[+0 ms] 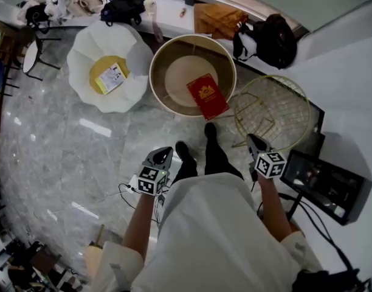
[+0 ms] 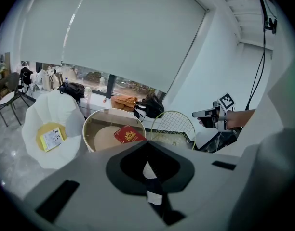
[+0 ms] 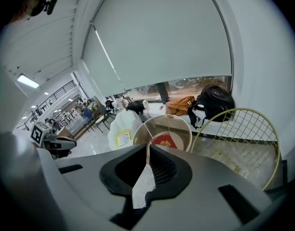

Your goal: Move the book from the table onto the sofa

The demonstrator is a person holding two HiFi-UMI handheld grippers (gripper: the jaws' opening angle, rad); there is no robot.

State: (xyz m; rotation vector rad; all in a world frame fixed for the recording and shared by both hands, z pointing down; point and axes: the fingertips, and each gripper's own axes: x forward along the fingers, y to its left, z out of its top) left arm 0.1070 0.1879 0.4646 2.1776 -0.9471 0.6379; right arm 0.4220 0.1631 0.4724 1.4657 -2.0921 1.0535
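Two tongs are held low in front of a standing person, seen from above. The left tongs [image 1: 161, 156] have their jaws pressed together with nothing between them. The right tongs [image 1: 256, 145] are closed in the same way and also hold nothing. Both hang in the air, well short of the red book [image 1: 207, 96]. The book lies flat on the near side of a round counter [image 1: 152, 72] with a glass top and a pale rim, its near end reaching the rim. It has a gold emblem on its cover.

Just left of the counter stands the white sofa [image 1: 95, 47], a rounded, petal-shaped seat. A flat yellow item [image 1: 110, 78] with a white label rests in its middle. To the counter's right, touching or nearly touching it, is a round gold wire frame [image 1: 283, 102]. Behind, along a white window ledge, sit a brown bag [image 1: 217, 18] and a black backpack [image 1: 272, 38]. The floor [image 1: 64, 151] is grey polished marble.
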